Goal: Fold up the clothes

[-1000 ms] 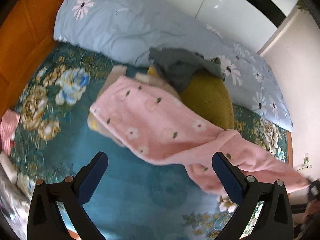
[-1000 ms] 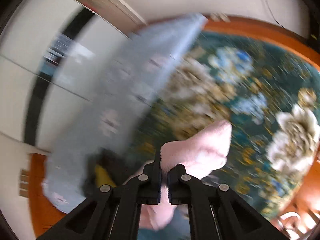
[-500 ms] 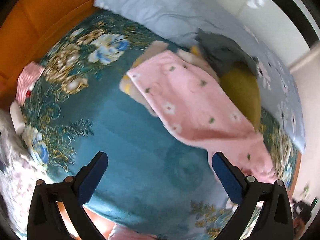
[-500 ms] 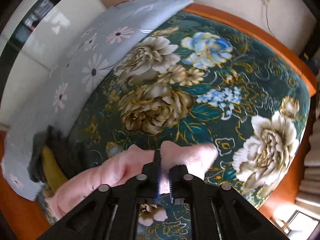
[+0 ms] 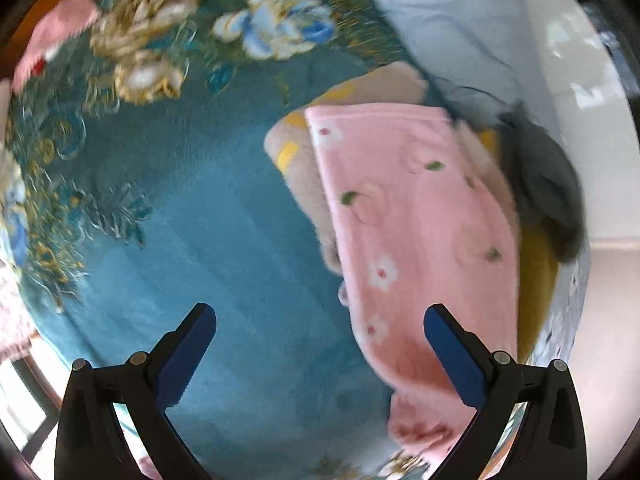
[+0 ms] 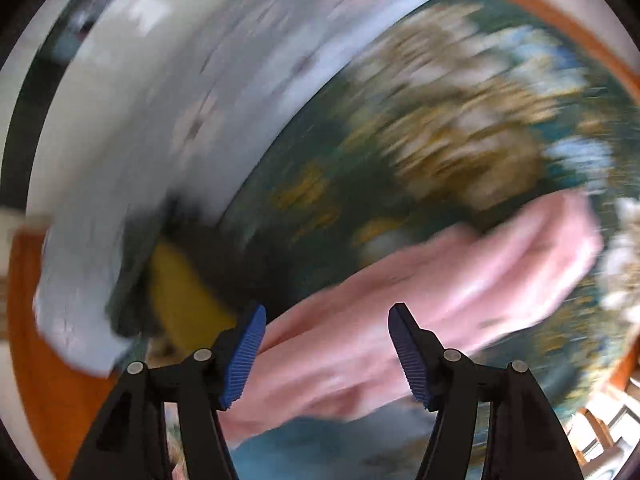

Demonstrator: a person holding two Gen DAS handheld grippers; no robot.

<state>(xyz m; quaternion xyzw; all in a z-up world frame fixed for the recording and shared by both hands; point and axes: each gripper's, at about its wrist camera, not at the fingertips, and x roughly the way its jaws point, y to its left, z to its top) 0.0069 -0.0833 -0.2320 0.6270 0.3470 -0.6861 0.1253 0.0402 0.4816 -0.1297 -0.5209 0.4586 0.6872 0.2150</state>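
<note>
Released, pink cloth (image 5: 420, 216) drops flat; right gripper (image 6: 326, 344) opening, left gripper (image 5: 320, 344) wide, empty. Soft, limp; I'd pinch corners.

The pink garment (image 5: 420, 216) looks like soft, fuzzy fleece cloth with a matt nap, lying on a short-piled, matt woven bedspread (image 5: 224, 216), while the gripper fingers (image 6: 244, 352) carry ribbed blue pads on smooth black plastic.
</note>
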